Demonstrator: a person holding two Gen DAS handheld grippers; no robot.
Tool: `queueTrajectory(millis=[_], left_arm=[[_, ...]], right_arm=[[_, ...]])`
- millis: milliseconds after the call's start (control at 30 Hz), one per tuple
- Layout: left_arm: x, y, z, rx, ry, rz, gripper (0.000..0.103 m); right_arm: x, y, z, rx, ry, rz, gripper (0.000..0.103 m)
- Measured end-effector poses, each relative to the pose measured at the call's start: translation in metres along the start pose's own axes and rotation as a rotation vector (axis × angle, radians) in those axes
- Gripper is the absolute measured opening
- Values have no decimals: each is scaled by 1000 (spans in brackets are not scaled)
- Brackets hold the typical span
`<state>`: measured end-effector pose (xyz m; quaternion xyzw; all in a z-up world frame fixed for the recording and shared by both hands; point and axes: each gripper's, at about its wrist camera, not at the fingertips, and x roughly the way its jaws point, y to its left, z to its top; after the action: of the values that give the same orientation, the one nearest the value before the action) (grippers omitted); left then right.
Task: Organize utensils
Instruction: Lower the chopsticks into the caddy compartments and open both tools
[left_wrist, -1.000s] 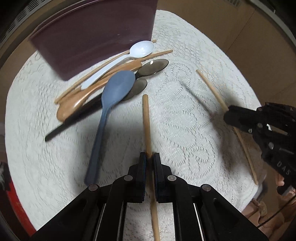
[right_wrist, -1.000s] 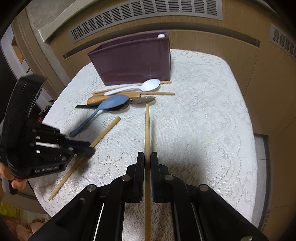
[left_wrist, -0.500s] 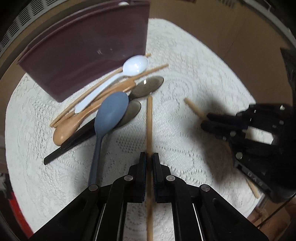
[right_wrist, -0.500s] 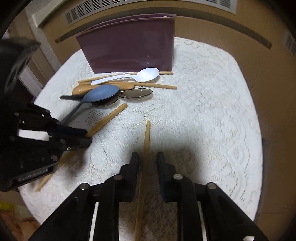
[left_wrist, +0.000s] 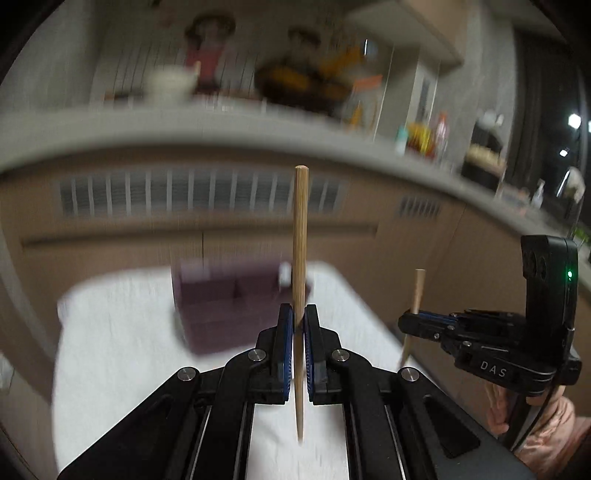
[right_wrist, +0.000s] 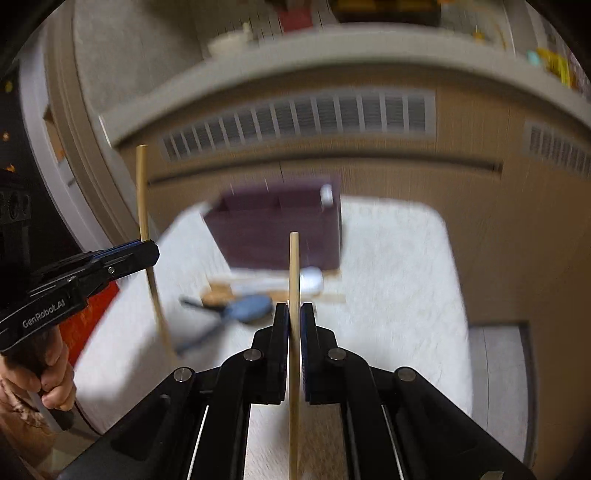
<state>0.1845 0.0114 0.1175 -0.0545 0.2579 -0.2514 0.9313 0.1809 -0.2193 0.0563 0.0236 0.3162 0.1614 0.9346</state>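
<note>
Each tool, left tool (left_wrist: 299, 325) and right tool (right_wrist: 294, 321), is clenched on a slim round wooden chopstick (left_wrist: 300, 236) (right_wrist: 294, 273) standing upright above the lace-covered bench (right_wrist: 399, 258).

Motion blur smears the purple holder (right_wrist: 280, 229), the spoons (right_wrist: 258, 295) and the shelf clutter (left_wrist: 295, 74).

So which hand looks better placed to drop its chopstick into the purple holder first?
Right, tentatively. The right gripper has its chopstick lined up over the purple holder; the left gripper views the holder off to its left.
</note>
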Motion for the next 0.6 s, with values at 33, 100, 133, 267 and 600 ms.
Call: queueTrajectory(millis=[33, 100, 133, 267, 600], left_arm=[[-6, 3, 23, 4, -49, 5, 6], [-16, 5, 54, 20, -119, 26, 6], [-19, 7, 72, 38, -160, 52, 6], [-19, 16, 115, 57, -217, 93, 6], [56, 57, 103, 55, -131, 169, 6]], right_arm=[[-10, 4, 22, -21, -57, -6, 6], [-24, 11, 60, -48, -146, -23, 6], [-30, 14, 83, -63, -198, -40, 6], [-33, 25, 144, -99, -303, -70, 5], [42, 14, 161, -63, -241, -68, 6]])
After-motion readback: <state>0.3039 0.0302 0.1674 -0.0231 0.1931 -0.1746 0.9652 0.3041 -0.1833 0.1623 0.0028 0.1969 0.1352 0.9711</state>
